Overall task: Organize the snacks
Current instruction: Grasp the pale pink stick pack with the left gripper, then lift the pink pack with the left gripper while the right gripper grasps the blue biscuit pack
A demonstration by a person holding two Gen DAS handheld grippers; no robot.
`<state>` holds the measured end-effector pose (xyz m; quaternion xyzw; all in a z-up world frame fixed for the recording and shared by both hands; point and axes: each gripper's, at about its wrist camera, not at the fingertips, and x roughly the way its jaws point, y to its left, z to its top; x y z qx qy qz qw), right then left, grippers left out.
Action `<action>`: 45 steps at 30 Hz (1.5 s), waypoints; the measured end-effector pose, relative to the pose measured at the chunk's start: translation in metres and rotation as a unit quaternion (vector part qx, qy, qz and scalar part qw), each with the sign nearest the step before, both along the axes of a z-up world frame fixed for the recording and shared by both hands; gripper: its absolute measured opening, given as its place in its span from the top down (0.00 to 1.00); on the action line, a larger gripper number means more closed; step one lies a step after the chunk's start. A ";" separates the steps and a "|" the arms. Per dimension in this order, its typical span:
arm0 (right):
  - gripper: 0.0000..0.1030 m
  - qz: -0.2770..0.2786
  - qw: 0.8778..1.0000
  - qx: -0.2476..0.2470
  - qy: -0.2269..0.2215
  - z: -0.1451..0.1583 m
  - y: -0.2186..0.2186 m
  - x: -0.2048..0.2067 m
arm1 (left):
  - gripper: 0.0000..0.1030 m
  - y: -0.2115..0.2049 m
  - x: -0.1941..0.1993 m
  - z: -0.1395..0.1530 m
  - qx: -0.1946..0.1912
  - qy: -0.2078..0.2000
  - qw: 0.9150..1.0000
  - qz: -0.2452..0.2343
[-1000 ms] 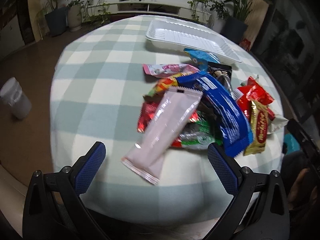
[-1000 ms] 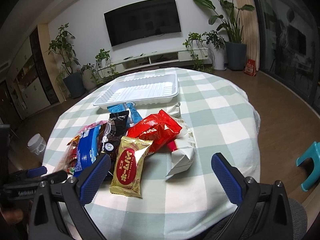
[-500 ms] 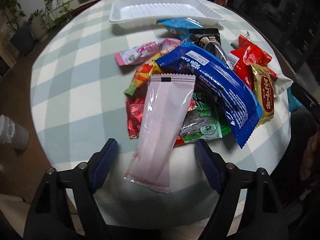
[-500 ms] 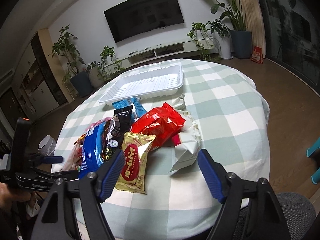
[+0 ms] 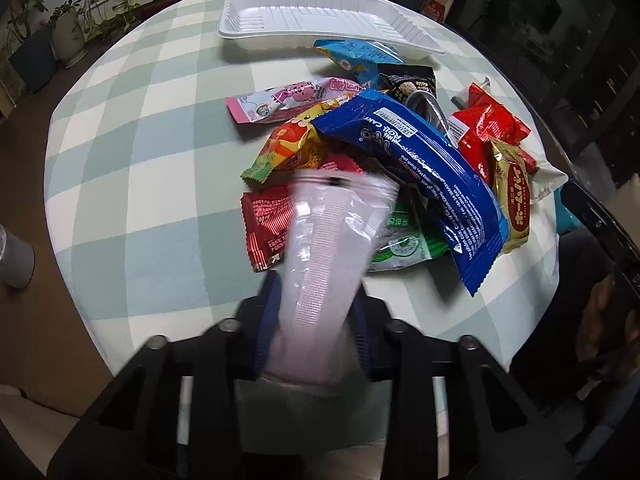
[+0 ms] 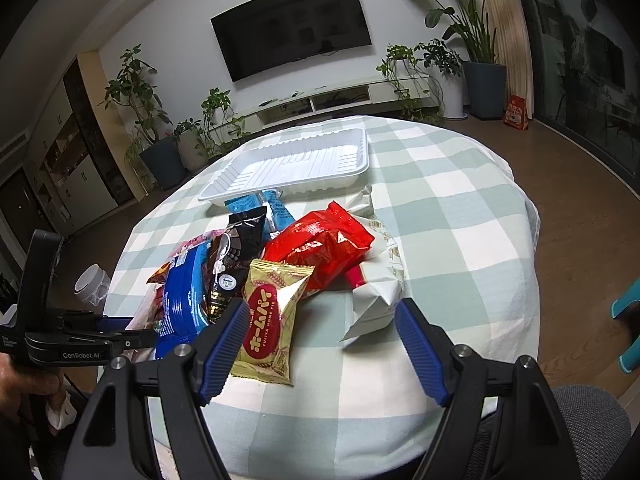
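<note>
We are in a home living room: a flat television (image 6: 292, 26) hangs on the white wall above a low media shelf (image 6: 320, 102), potted plants (image 6: 140, 92) line the wooden floor (image 6: 580, 184), and a checked tablecloth (image 6: 440, 208) covers our bench.

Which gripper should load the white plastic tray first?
Left. The left gripper is already shut on the pale pink snack packet; the white plastic tray lies straight ahead. The right gripper is open, holding nothing.

Each tool had a black frame, ribbed blue finger pads (image 6: 418, 350) and silver screws. The left tool (image 6: 132, 334) bore white "CenRobot.AI" lettering beside bare skin.
</note>
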<state>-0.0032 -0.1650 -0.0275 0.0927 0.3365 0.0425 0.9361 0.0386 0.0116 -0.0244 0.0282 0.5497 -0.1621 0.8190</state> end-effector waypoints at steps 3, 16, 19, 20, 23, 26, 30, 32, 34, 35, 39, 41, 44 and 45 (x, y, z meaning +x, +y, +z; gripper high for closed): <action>0.24 0.001 1.000 -0.001 0.000 0.000 0.000 0.000 | 0.77 -0.001 -0.001 0.000 0.002 -0.002 1.000 -0.006; 0.24 0.083 0.996 -0.038 -0.004 0.013 0.034 0.001 | 0.77 0.053 -0.031 0.037 -0.147 -0.077 0.981 0.101; 0.24 0.113 0.992 -0.055 -0.009 0.022 0.056 0.006 | 0.77 0.058 -0.035 0.042 -0.158 -0.091 0.977 0.111; 0.24 0.125 0.990 -0.057 -0.004 0.025 0.066 0.011 | 0.77 0.058 -0.034 0.043 -0.162 -0.092 0.976 0.109; 0.24 0.161 0.984 -0.071 0.004 0.028 0.096 0.023 | 0.77 0.057 -0.038 0.044 -0.164 -0.096 0.976 0.103; 0.33 0.176 0.978 -0.111 0.015 0.021 0.120 0.037 | 0.77 0.058 -0.042 0.045 -0.171 -0.102 0.975 0.103; 0.42 0.179 0.974 -0.124 0.070 0.001 0.135 0.062 | 0.77 0.057 -0.044 0.045 -0.172 -0.108 0.974 0.100; 0.43 0.168 0.973 -0.138 0.082 -0.007 0.137 0.069 | 0.77 0.056 -0.045 0.045 -0.168 -0.109 0.975 0.098; 0.43 0.160 0.972 -0.147 0.091 -0.013 0.137 0.073 | 0.77 0.055 -0.045 0.044 -0.167 -0.110 0.975 0.096; 0.43 0.160 0.971 -0.149 0.092 -0.015 0.137 0.074 | 0.77 0.055 -0.045 0.044 -0.167 -0.110 0.975 0.096; 0.50 0.163 0.969 -0.159 0.092 -0.016 0.136 0.075 | 0.77 0.055 -0.043 0.043 -0.166 -0.109 0.976 0.094; 0.56 0.166 0.969 -0.160 0.094 -0.015 0.135 0.075 | 0.77 0.054 -0.043 0.042 -0.165 -0.107 0.976 0.092; 0.68 0.168 0.970 -0.151 0.094 -0.012 0.131 0.075 | 0.77 0.054 -0.043 0.042 -0.164 -0.107 0.976 0.091; 0.70 0.168 0.971 -0.142 0.096 -0.010 0.128 0.074 | 0.77 0.054 -0.043 0.042 -0.164 -0.107 0.976 0.091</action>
